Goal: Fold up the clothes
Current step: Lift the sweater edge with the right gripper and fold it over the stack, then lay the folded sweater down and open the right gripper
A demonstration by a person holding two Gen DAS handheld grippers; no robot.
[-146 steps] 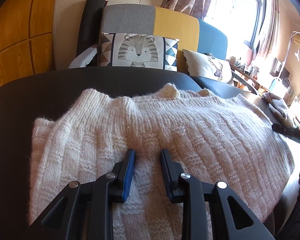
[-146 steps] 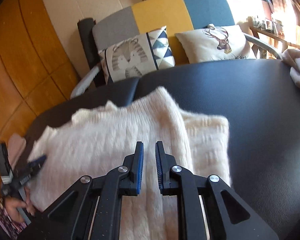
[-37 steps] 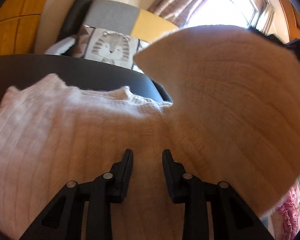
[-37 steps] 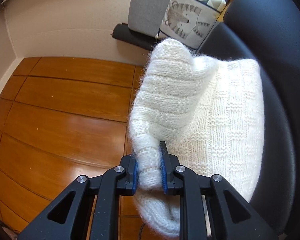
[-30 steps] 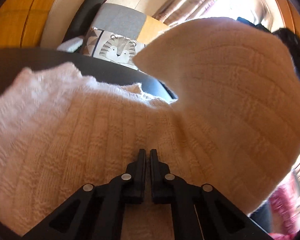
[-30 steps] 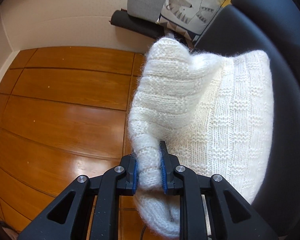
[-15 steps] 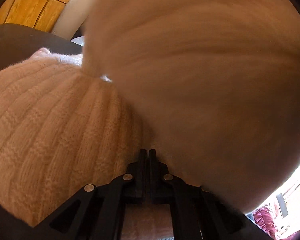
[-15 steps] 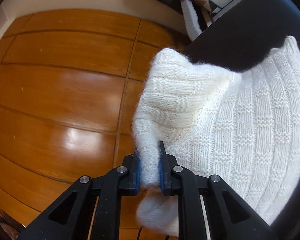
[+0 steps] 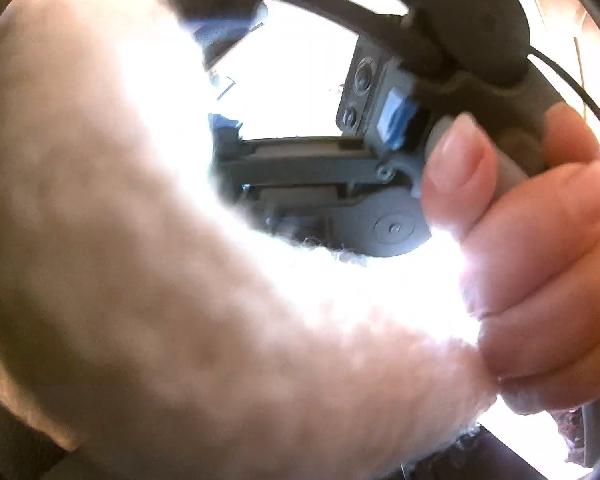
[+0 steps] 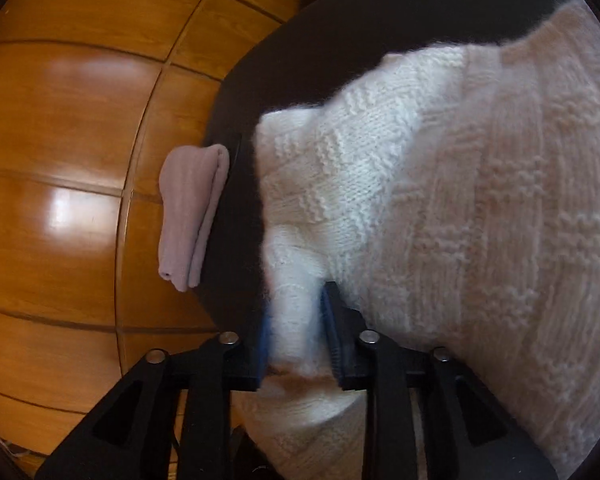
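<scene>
Dark desk with two garments on it.
In your right wrist view the desk (image 10: 339, 20) shows as a black, smooth surface with a curved edge, and wooden floor (image 10: 60, 160) lies beyond that edge. The white knit sweater (image 10: 479, 220) lies on the desk, spread from near the edge inward, one fold of it raised off the surface. A small folded pink cloth (image 10: 190, 212) sits right at the desk's edge, just beside the sweater but apart from it. Your left wrist view is too blurred and covered by knit to show the desk.
</scene>
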